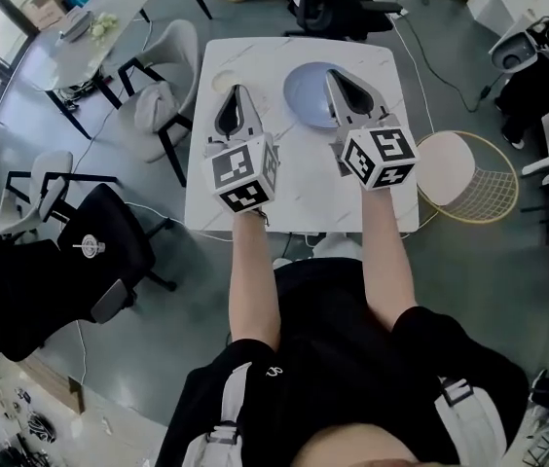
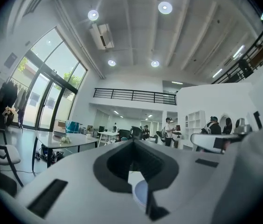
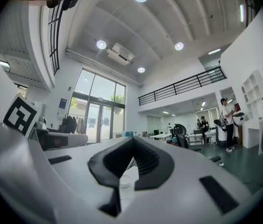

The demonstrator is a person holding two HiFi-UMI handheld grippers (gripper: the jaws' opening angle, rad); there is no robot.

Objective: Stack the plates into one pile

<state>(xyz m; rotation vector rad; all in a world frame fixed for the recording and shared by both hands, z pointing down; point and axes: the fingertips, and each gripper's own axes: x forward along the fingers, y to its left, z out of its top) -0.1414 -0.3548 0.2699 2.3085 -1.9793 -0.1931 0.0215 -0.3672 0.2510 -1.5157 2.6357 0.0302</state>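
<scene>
Hovering both tools over the white marble-patterned counter (image 1: 304,193), I have nothing in either one. My left gripper (image 1: 238,91) has its fingers (image 2: 122,164) pressed together with no plate between them. The same goes for my right gripper (image 1: 332,74), whose fingers (image 3: 143,160) meet at a closed point. I read this as a resting posture: closed fingers are slim and easy to steer, and they would have to open before either could take a rim.

The pale blue round plate (image 1: 306,100) lies flat at the far middle of the counter. My right gripper hangs over its right part, tips aimed toward its far edge; whether it touches the plate I can't tell. What looks like a white round plate (image 1: 222,79) lies far left, just beyond my left tips, faint against the counter. The two plates sit side by side and apart, so in my judgement the pile isn't started.

Each hand is lined up with its own plate, which suits a rim pinch from the near side. I would expect to lift one and set it on the other. The flat rims leave little to grip, so a plate could slip or tilt.
</scene>
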